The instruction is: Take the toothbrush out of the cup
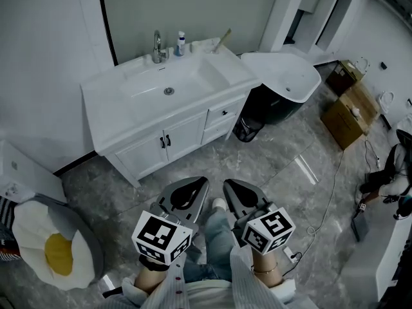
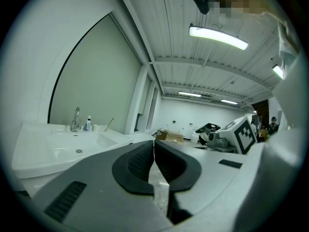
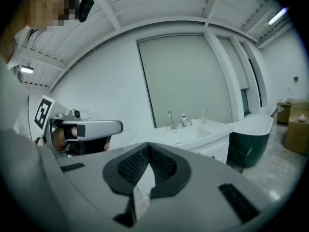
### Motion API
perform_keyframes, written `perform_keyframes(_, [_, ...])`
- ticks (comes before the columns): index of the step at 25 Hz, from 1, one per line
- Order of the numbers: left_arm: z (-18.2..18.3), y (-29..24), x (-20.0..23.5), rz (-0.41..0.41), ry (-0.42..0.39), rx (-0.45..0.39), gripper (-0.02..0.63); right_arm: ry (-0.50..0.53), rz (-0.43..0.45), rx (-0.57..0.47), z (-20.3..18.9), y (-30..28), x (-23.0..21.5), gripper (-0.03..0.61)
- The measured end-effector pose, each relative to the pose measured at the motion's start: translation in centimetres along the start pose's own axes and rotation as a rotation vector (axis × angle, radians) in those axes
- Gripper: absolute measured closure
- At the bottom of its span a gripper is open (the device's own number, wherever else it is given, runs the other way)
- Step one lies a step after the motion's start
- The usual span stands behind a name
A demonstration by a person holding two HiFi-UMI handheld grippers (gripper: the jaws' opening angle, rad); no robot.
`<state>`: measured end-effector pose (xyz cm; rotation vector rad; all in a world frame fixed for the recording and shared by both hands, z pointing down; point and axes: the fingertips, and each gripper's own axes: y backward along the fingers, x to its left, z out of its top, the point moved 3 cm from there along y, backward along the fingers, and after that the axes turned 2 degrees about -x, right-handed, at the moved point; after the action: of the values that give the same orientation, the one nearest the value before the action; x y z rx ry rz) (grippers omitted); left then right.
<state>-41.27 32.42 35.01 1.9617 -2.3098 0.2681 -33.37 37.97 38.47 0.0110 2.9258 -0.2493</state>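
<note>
left gripper [image 1: 199,183] and right gripper [image 1: 229,185] both closed, empty.

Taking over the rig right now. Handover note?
Left tongs: shut, empty.
Right tongs: shut, empty.
Both are held low over the floor, well short of the vanity.
Toothbrush: standing in the cup at the back of the vanity top, right of the faucet and small bottle.
Done: nothing yet.
Left: approach, grip the toothbrush, lift it out of the cup.

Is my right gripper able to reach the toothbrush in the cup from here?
Probably not yet: the right gripper is shut, close to you, with floor between it and the toothbrush at the vanity. Nothing blocks the way.
</note>
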Motion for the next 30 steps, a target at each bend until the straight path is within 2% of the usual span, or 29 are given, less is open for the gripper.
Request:
perform_keyframes(8, [0.4,-5.6,1.7,0.001,-0.026,0.018,0.594,-0.028,0.015,-0.010,0.9,-3.2,-5.4,0.568])
perform_keyframes(17, [2.7,-17.2,5.0,0.004,-0.047,0.023,0.594,-0.023,0.029,-0.006,4.6,-8.3,-15.4,0.568])
perform_keyframes(24, [4.6,-25.4,5.1,0.020,-0.066,0.011,0.594,-0.011,0.054,-0.017,8.0,-9.8,-22.8,0.566])
perform_keyframes(30, [5.4,-30.1,4.8,0.057,-0.091,-0.004,0.594,0.002,0.089,-0.020,9.4,-9.9,-27.4,0.568])
